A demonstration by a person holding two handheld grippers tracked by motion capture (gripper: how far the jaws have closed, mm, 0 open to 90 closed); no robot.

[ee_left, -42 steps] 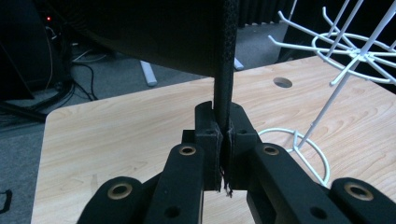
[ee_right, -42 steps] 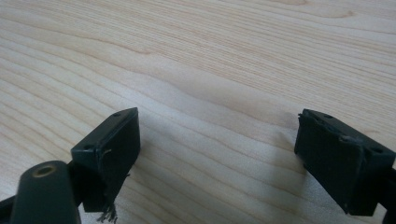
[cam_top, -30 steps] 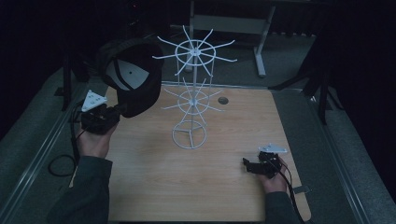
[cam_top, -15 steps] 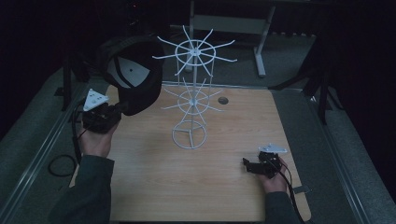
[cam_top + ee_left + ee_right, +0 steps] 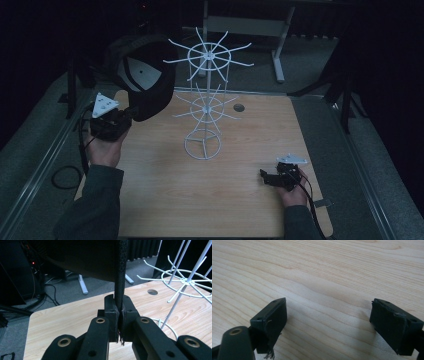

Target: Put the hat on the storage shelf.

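A black cap [image 5: 142, 75] with a white patch inside hangs in the air at the table's back left. My left gripper [image 5: 131, 113] is shut on its rim, and in the left gripper view the dark edge of the cap [image 5: 121, 272] rises from between the closed pads of my left gripper [image 5: 119, 315]. Just right of the cap stands a white wire rack [image 5: 206, 100] with two tiers of hooks. My right gripper [image 5: 263, 176] rests low on the table at the front right. In its own view my right gripper [image 5: 328, 315] stands open over bare wood.
The wooden table [image 5: 250, 140] has a small round hole [image 5: 239, 107] behind the rack. The rack's hooks [image 5: 185, 277] reach out close to the cap. A cable [image 5: 62, 175] loops off the left edge. A desk leg [image 5: 277, 50] stands behind the table.
The cap and my left gripper have shifted slightly, a little nearer the rack. My right gripper has not moved.
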